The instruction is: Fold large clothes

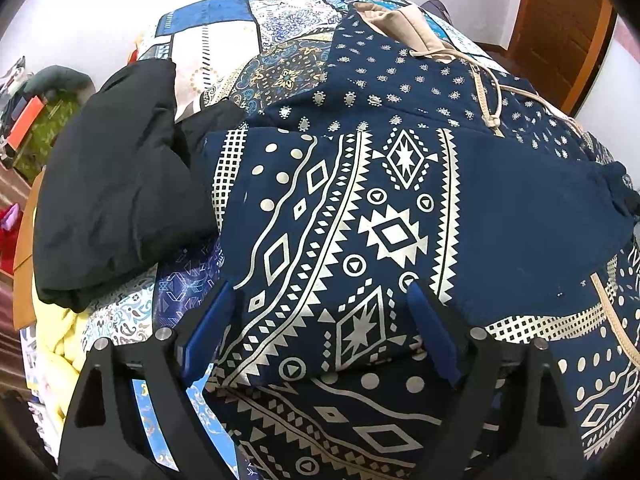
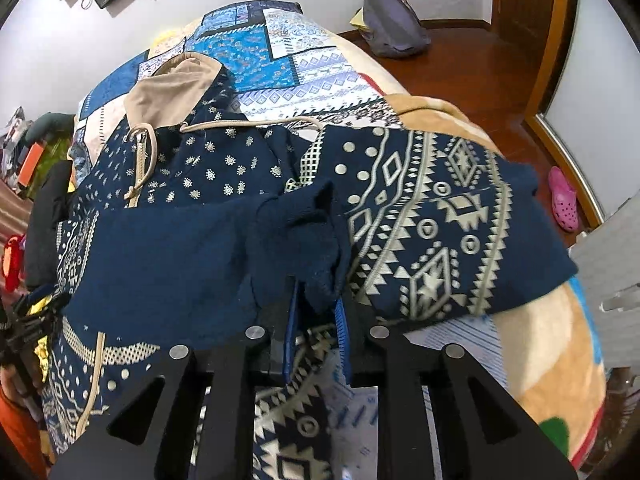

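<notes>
- On the bed's blue patchwork quilt (image 1: 224, 44): navy hooded garment with cream geometric print (image 1: 340, 216), sleeves folded across.
- Left gripper (image 1: 320, 320): fingers spread above the printed sleeve.
- Right gripper (image 2: 316, 320): fingers pinching the plain navy cuff (image 2: 320, 248).
- Beside, left: folded black garment (image 1: 116, 184).

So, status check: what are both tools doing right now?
Left tool open over the hoodie. Right tool shut on sleeve cuff. Black garment lies alongside.
</notes>
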The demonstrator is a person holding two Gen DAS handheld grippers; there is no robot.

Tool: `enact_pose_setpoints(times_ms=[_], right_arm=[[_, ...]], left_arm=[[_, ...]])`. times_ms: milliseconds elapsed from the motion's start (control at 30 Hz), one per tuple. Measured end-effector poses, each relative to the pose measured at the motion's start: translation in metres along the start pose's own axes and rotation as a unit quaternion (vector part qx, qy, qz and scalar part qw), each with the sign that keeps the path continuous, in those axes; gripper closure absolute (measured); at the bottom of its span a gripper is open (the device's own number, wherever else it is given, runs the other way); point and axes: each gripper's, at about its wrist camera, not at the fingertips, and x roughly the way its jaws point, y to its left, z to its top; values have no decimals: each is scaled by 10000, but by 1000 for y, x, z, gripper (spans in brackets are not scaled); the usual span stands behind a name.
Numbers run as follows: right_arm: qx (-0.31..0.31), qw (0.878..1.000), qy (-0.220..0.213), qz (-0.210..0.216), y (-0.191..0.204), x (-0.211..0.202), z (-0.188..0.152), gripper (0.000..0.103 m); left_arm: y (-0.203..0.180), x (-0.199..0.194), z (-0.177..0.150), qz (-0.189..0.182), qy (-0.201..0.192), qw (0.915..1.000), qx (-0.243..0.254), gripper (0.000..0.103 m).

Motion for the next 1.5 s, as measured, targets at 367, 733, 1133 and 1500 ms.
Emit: enact_pose_setpoints(times_ms=[367,733,1133,1500], right_arm=[[280,9975,-622,-166,-35,-65,14,77],[1689,9830,-577,-436,-123,-51,12,50],[2630,9646,-107,-156,-168,3,1,50],[2953,9535,-321,-505,-180,24,30,71]], left_arm=[[-1,-45,33,-35,-524,9986,-63,15],[-36,-84,80,-562,-1223,9909,101,15],[-72,-32,81,-709,-678,9946,343,15],[-78,-10,68,-650,-387,9963,417,15]])
